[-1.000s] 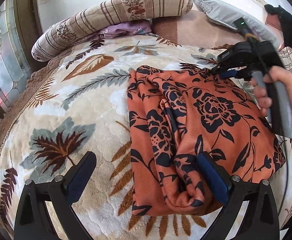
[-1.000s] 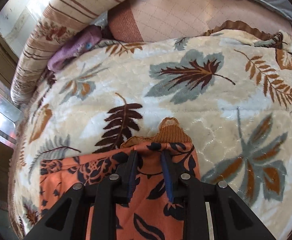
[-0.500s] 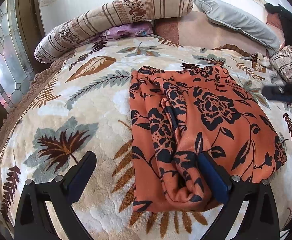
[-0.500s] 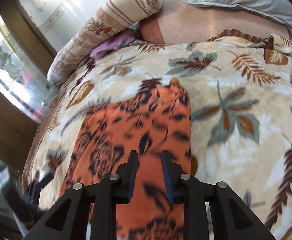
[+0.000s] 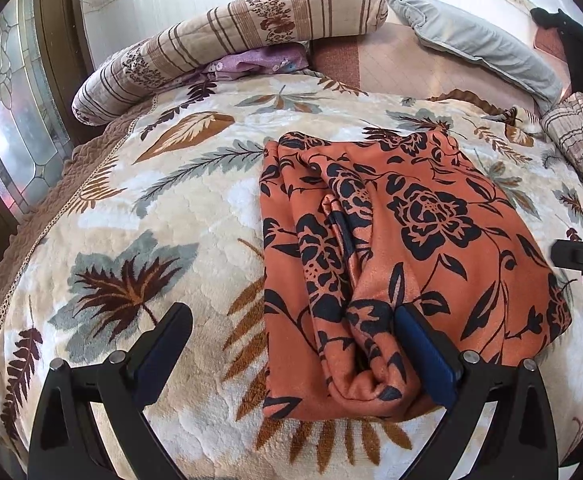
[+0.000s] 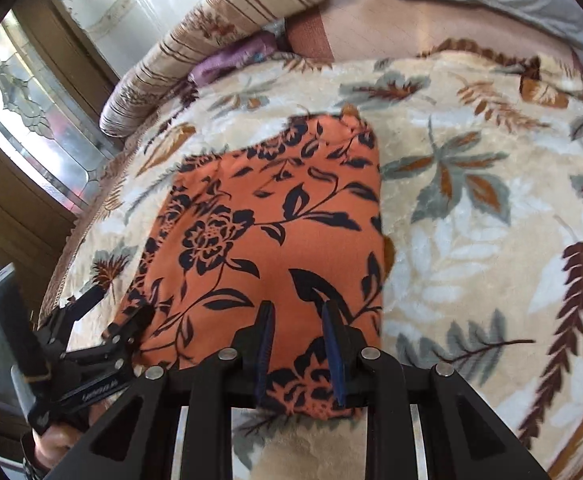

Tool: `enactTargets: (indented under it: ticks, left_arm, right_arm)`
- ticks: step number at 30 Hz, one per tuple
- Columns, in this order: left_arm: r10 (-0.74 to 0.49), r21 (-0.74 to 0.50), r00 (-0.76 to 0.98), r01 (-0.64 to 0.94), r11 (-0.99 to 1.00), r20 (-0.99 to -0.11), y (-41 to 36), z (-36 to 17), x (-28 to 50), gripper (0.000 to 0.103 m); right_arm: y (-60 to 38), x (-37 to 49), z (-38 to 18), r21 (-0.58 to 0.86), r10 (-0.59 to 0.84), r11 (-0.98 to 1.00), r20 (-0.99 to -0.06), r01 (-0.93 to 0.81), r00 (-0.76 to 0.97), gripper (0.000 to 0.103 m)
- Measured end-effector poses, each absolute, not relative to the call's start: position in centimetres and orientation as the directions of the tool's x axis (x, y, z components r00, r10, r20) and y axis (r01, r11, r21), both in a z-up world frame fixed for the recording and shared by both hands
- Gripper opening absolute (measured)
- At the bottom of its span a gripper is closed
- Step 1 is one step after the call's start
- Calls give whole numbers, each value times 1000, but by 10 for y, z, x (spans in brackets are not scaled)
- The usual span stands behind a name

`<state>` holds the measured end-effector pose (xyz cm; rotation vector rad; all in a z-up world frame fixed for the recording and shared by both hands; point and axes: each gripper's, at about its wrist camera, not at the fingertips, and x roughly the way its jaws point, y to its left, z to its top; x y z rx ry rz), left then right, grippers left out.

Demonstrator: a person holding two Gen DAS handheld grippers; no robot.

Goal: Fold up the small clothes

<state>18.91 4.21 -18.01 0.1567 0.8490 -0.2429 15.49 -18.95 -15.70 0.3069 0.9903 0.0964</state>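
Note:
An orange garment with a dark floral print (image 5: 403,248) lies folded on the leaf-patterned blanket (image 5: 139,240); it also shows in the right wrist view (image 6: 267,232). My left gripper (image 5: 291,356) is open wide at the garment's near left corner, its right finger (image 5: 423,356) against a bunched fold. My right gripper (image 6: 297,356) hovers above the garment's near edge, jaws narrowly apart with nothing between them. The left gripper also shows in the right wrist view (image 6: 103,320).
A striped bolster (image 5: 227,44) and a purple cloth (image 5: 259,62) lie at the bed's far end, with a grey pillow (image 5: 479,44) to the right. A stained-glass window (image 5: 7,120) stands left of the bed.
My right gripper has let go of the garment's far edge and pulled back toward the near edge, rising above it. The left gripper has stayed in place, open.

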Motion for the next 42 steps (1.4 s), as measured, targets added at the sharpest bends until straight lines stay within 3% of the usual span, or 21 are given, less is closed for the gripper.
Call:
enactTargets:
  ticks: [3, 5, 7, 10, 42]
  left_arm:
    - [-157, 34, 640, 276, 960, -752, 40, -176, 187, 102]
    - [-174, 28, 646, 290, 957, -743, 37, -171, 184, 102]
    - [-182, 31, 655, 300, 954, -733, 35, -166, 180, 102]
    - [-185, 50, 677, 312, 949, -712, 31, -159, 174, 101]
    - [-188, 70, 709, 318, 946, -680, 30, -145, 159, 102]
  right_arm:
    - [-199, 137, -148, 317, 234, 947, -784, 47, 575, 28]
    - [-205, 126, -143, 323, 230, 945, -769, 51, 596, 37]
    - [-210, 115, -140, 341, 231, 938, -754, 65, 615, 77]
    - [-218, 97, -135, 365, 226, 928, -716, 79, 661, 78]
    - [-205, 60, -114, 378, 218, 922, -681, 80, 699, 78]
